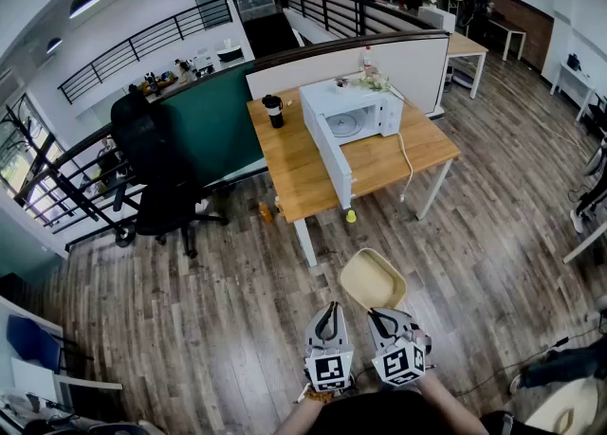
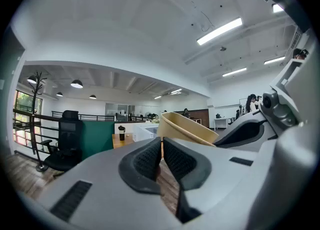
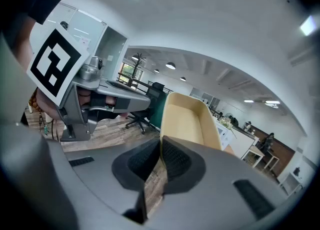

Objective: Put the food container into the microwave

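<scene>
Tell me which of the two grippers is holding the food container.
The right gripper: its jaws pinch the rim of the beige food container. The left gripper is shut on nothing, beside the container.

An open-plan office: a black swivel chair (image 1: pixel 156 172) at ten o'clock beside a green desk partition (image 1: pixel 213 125), a wooden worktop (image 1: pixel 289 170) carrying a microwave (image 1: pixel 365 111), more desks (image 1: pixel 469 45) at one o'clock, and strip lights (image 2: pixel 220 31) overhead.

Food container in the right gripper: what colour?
The food container is plain pale beige with no pattern. It shows best in the right gripper view.
</scene>
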Demonstrator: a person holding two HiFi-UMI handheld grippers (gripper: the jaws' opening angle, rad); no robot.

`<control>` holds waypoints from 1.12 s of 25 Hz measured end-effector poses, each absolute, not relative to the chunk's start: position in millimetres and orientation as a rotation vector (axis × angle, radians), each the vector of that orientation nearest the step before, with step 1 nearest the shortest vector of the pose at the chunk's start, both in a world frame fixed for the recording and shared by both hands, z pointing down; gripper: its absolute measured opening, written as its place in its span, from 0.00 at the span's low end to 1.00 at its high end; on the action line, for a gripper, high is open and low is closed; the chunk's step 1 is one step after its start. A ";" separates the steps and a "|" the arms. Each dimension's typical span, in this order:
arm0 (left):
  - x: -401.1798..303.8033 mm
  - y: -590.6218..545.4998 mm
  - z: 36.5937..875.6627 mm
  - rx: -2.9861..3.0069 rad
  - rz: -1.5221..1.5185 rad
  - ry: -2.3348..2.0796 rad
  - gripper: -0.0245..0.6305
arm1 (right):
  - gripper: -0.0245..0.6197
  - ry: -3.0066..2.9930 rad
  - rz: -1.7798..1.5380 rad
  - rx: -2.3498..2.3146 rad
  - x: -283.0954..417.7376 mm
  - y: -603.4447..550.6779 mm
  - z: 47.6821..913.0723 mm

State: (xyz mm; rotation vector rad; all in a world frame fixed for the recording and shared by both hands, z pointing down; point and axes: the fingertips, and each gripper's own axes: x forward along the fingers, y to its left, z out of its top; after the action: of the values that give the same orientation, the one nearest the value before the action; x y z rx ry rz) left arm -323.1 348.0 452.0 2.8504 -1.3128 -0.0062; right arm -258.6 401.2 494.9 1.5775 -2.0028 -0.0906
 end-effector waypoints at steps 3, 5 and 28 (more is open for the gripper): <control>-321.1 349.9 449.5 2.863 -0.009 -1.288 0.09 | 0.07 -2.008 -0.087 1.588 -262.0 402.9 491.4; -317.1 350.2 450.1 2.868 -0.012 -1.274 0.09 | 0.07 -2.006 -0.062 1.609 -258.4 403.6 492.2; -178.9 264.8 441.4 2.880 0.028 -1.346 0.09 | 0.08 -2.104 -0.088 1.594 -123.4 303.7 489.0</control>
State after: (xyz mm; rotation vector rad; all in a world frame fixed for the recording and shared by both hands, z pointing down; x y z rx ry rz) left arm -178.9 264.8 441.4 2.8796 -1.3462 0.0280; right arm -123.4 303.7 489.0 1.5943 -2.1036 -0.0880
